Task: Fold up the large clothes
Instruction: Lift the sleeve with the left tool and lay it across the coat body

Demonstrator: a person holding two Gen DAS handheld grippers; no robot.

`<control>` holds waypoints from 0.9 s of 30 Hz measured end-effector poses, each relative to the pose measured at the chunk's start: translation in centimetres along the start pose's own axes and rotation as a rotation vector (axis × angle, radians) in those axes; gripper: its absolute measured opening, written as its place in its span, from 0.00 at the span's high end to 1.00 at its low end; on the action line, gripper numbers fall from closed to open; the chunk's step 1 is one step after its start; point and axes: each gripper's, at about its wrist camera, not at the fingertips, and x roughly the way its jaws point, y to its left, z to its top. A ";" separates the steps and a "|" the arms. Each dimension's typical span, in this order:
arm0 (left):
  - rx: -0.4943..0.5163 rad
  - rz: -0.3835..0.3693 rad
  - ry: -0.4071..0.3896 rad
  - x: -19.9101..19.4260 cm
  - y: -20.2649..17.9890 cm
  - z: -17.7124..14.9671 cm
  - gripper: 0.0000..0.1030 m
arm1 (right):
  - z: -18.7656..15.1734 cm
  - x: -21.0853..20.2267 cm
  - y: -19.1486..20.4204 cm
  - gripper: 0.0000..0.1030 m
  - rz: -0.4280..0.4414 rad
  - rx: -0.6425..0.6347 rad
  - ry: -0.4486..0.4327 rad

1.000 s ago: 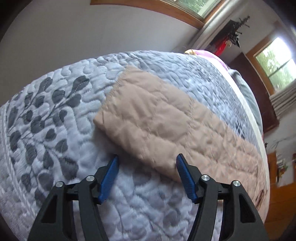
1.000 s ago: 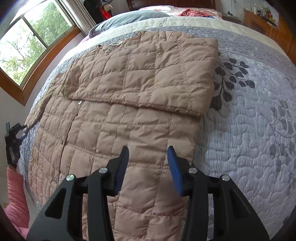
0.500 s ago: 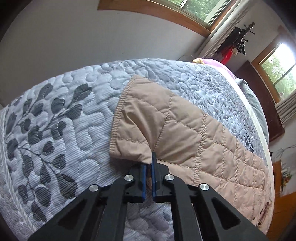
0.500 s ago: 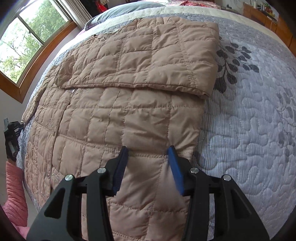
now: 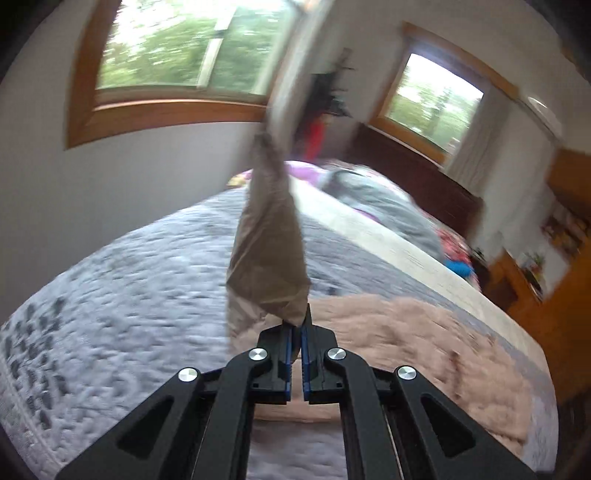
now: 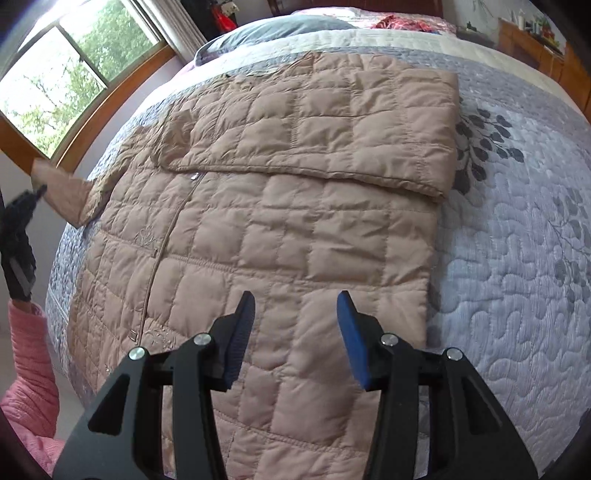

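Tan quilted jacket point(image 6: 295, 229) lies flat on the bed point(image 6: 517, 295) w/ grey leaf-print quilt, 1 sleeve point(image 6: 314, 125) folded across the chest. Left tongs point(image 5: 295, 332) clamped tight on the other sleeve's cuff point(image 5: 269, 258), which is lifted off the bed at the window side; that view is blurred. Right tongs point(image 6: 295, 314) partway open, nothing pinched, hovering over the jacket's lower part. Pink sleeve point(image 6: 29, 369) of the person at left edge.

A bed point(image 6: 517, 295) fills most of the right wrist frame, covered by a pale grey quilt point(image 6: 535, 369) stitched with dark leaf sprigs. A tan quilted jacket point(image 6: 295, 229) lies spread across its centre; pillows point(image 6: 273, 27) sit along the top.
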 end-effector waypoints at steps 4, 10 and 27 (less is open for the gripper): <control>0.154 -0.148 0.076 1.8 -9.4 -2.1 0.97 | 0.5 0.4 0.0 0.55 -0.012 0.012 0.004; 0.292 -0.272 0.158 4.5 -19.8 -6.0 0.97 | 0.8 0.8 -0.6 0.55 -0.017 0.030 0.004; 0.439 -0.380 0.516 11.7 -28.8 -14.8 0.83 | 1.7 1.3 -1.7 0.55 -0.037 0.063 0.010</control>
